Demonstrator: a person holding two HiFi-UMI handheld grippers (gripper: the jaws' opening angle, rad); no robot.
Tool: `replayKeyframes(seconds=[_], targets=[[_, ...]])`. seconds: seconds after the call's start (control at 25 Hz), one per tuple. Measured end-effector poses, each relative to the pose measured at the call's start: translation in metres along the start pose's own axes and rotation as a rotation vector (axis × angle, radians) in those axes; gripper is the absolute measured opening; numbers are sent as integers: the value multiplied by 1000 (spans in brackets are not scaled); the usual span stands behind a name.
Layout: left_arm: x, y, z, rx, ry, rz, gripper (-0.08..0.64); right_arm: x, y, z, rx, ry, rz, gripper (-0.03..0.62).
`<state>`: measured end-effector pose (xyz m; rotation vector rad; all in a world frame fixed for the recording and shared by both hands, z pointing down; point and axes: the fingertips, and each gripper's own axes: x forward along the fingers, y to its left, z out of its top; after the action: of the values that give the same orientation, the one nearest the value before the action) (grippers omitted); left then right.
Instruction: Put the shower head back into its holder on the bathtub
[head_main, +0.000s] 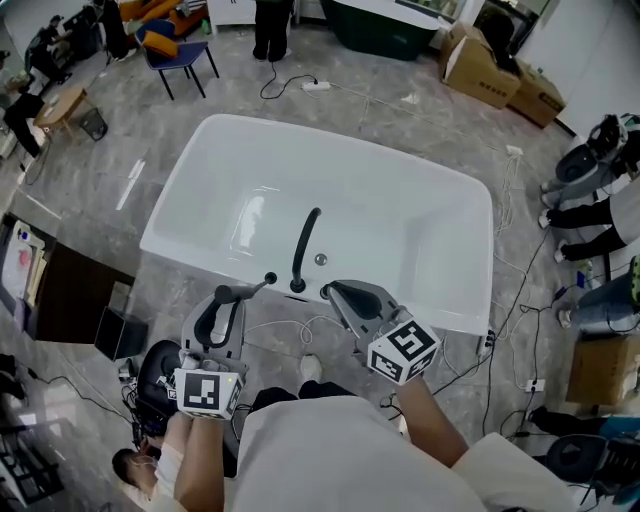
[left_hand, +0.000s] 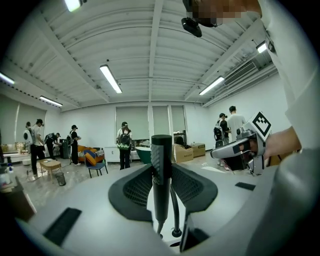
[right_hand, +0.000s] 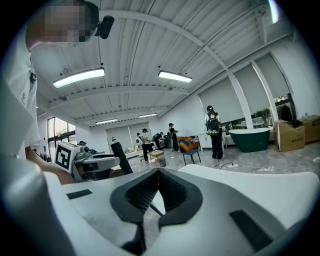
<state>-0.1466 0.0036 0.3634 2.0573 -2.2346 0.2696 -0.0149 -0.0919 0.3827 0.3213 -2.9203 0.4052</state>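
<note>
While the shower head (left_hand: 161, 175) is clamped upright between the pads of the left gripper (head_main: 236, 296), it hangs at the near rim of the bathtub (head_main: 420, 180), close to what I take to be the small black holder (head_main: 270, 278), left of the faucet (head_main: 303, 245). The carry looks nearly done, but the head is not yet seated. The next move calls for lining the handle's lower end over the socket and lowering it straight in. Further right, the right gripper (head_main: 338, 294) hovers by the rim, fingers together, holding nothing.

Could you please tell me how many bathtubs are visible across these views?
2: the white bathtub at the centre of the head view, and a dark green bathtub at the room's far end. Others may be hidden.
</note>
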Motion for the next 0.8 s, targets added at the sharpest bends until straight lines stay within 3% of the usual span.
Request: replayKeyframes(seconds=[0.44,0.8], targets=[[24,5,-8,-9,16,-36,123,11,-5,-9,17,23,-2,15],[56,31,-17,-11,61,-132,123,36,-17,-9,60,44,-85,17]])
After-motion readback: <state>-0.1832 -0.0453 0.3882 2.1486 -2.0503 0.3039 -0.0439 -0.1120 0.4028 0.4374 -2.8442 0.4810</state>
